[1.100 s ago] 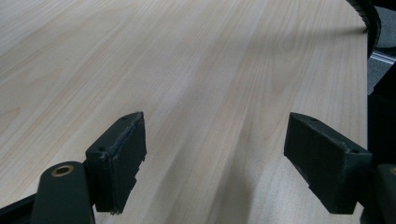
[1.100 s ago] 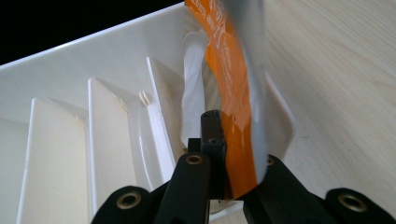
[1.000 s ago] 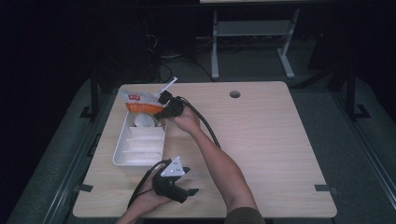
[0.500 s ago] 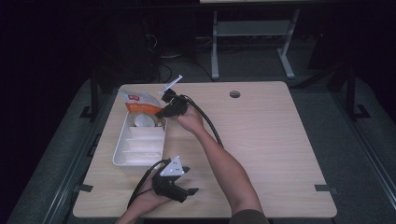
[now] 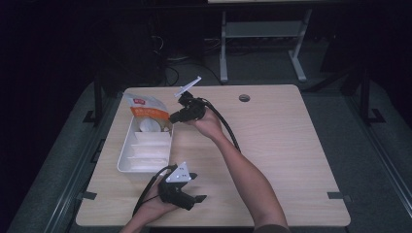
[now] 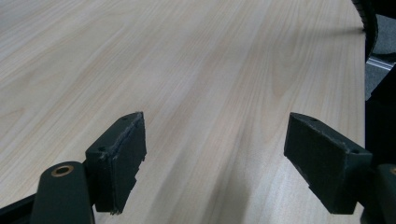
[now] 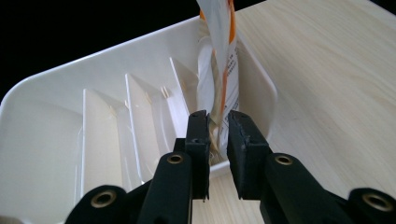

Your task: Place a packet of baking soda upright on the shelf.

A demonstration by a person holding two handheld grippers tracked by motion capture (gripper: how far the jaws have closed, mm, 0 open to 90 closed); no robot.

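High view: a wooden table (image 5: 272, 145) with a white divided tray (image 5: 127, 158) near its left edge. The person's right hand (image 5: 210, 124) reaches across to the far end of the tray and holds the right gripper (image 5: 171, 118); the left hand (image 5: 154, 206) rests near the table's near edge and holds the left gripper (image 5: 194, 200), with the tray just beyond it and to its left.

Right gripper view: the right gripper (image 7: 216, 135) has its jaws drawn close together, clamped on the lower edge of an orange-and-white pouch (image 7: 219, 51). The pouch rises directly ahead of the jaws, standing in the end compartment of the tray (image 7: 42, 121). The tray's remaining compartments, set apart by thin white dividers (image 7: 133, 116), extend to the left of the jaws; bare table (image 7: 336, 93) lies to their right. In the high view the pouch (image 5: 145, 108) lies tilted over the tray's far end, just beside the right gripper's tips.

Left gripper view: the left gripper (image 6: 215, 154) has its jaws spread wide apart, holding nothing, with bare wood grain between and ahead of them.
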